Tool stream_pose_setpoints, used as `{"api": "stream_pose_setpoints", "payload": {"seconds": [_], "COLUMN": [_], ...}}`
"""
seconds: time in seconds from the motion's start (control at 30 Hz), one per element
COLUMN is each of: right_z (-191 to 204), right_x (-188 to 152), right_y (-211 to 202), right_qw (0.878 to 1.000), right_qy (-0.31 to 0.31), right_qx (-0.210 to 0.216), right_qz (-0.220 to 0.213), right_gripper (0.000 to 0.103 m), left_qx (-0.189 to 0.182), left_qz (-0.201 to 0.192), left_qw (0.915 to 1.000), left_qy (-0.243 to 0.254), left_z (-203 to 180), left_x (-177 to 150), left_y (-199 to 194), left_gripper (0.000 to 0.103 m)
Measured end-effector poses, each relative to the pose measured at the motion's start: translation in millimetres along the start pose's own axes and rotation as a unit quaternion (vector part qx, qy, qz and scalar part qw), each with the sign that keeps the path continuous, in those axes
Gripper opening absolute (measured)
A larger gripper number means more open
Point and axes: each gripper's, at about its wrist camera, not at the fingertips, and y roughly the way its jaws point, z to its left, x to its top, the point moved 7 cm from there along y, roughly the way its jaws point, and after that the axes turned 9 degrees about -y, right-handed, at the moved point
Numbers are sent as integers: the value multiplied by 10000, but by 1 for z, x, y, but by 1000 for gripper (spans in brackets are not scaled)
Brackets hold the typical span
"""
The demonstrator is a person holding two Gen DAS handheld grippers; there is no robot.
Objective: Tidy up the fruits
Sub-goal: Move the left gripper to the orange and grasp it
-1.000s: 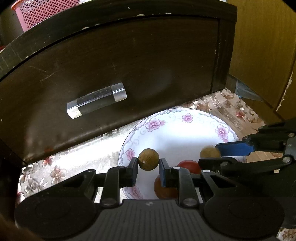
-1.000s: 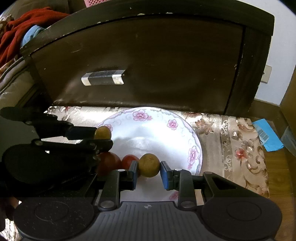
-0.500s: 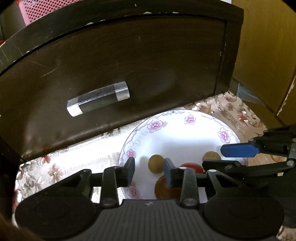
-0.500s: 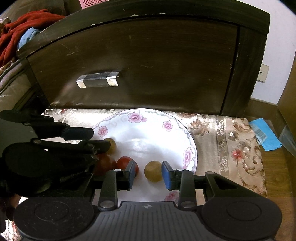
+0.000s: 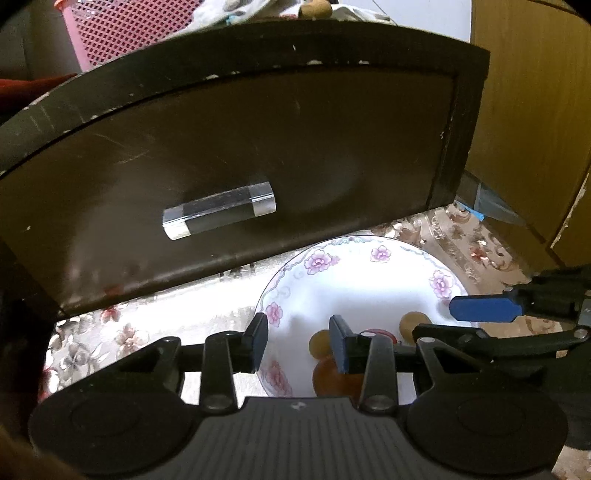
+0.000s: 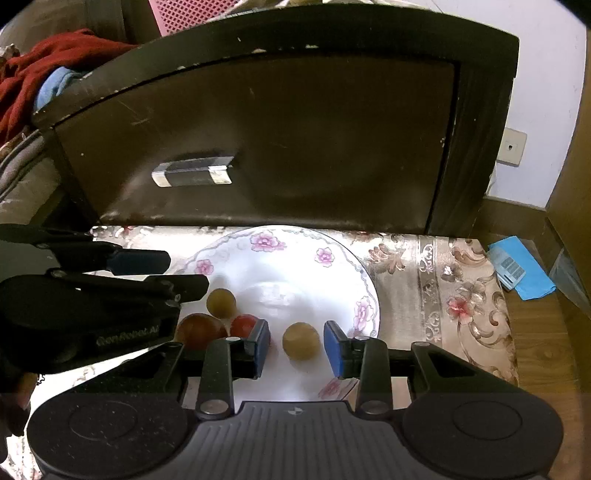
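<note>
A white floral plate (image 5: 369,280) (image 6: 295,266) lies on a patterned cloth. On it are two brown round fruits (image 6: 300,340) (image 6: 221,302), a red fruit (image 6: 243,324) and an orange-red fruit (image 6: 197,334). My left gripper (image 5: 298,343) is open and empty above the plate's left part, with one brown fruit (image 5: 320,343) beside its right finger. My right gripper (image 6: 296,349) is open, raised above the other brown fruit, which lies free on the plate and shows between the fingers. That fruit also shows in the left wrist view (image 5: 413,323).
A dark wooden drawer front (image 5: 240,177) (image 6: 277,147) with a clear handle (image 5: 219,215) stands just behind the plate. A blue packet (image 6: 519,267) lies at the cloth's right edge. A pink basket (image 5: 129,33) and red cloth (image 6: 44,62) sit behind.
Both grippers opened and let their brown fruits down onto the plate, then drew back and up a little.
</note>
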Motion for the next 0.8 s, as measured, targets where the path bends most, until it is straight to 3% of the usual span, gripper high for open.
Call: {"api": "stream_pose_setpoints", "payload": {"seconds": [0.33, 0.8], "right_z": [27, 81], "right_x": [-5, -31], "right_y": [-20, -41], "right_qw": [9997, 9962], "right_qy": [-157, -490], "right_qx": [211, 683], "right_qz": [11, 231], "right_gripper": [31, 32], "left_qx": [34, 270], "left_qz": [11, 325], "left_qw": [9998, 9971], "left_qy": [-205, -636], "left_z": [10, 45], "left_x": [-17, -84], "left_y": [-39, -90], "left_gripper": [45, 45]}}
